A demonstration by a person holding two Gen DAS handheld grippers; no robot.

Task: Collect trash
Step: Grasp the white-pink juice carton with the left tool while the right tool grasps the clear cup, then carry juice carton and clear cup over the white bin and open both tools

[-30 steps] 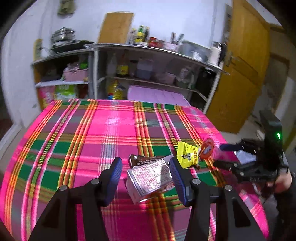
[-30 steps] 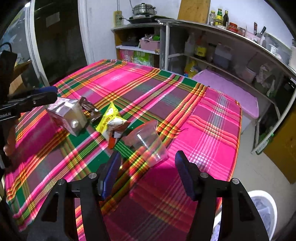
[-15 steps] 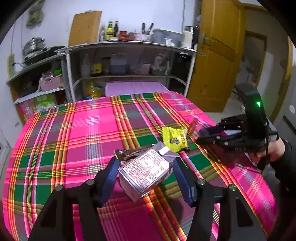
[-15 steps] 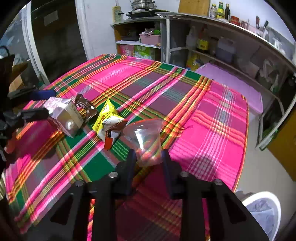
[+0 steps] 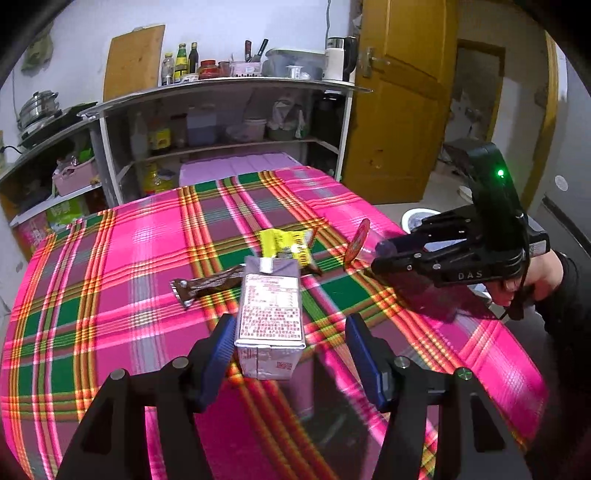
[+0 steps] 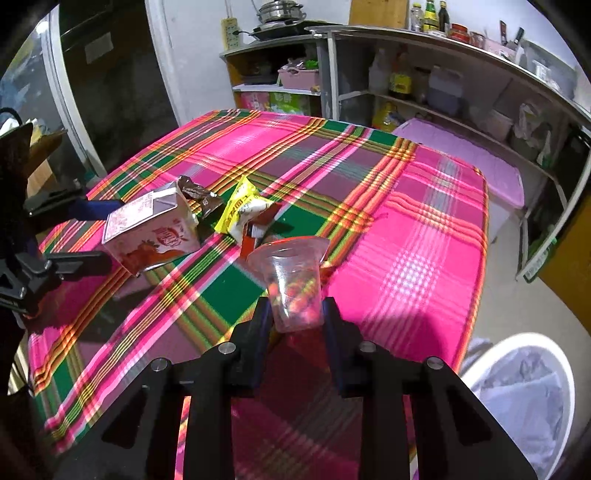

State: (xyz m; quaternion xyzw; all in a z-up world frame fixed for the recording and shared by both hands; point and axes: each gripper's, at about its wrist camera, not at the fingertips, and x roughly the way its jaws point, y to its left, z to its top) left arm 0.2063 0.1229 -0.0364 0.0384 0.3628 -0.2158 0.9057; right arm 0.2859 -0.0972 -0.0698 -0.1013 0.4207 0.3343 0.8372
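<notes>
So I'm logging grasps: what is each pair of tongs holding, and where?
The right tongs pinch the clear plastic cup by its lower body. The left tongs straddle the milk carton, not yet gripping.

white walls (image 5: 229,22), yellow door (image 5: 402,103), shelves (image 5: 229,110)

Bare plaid tablecloth (image 5: 110,258) is lying open from nine to twelve o'clock of the milk carton (image 5: 271,314). At twelve and one, a brown wrapper (image 5: 207,288) and yellow packet (image 5: 284,245) are crowding it; at two, the right gripper (image 5: 376,256) is blocking passage.
</notes>
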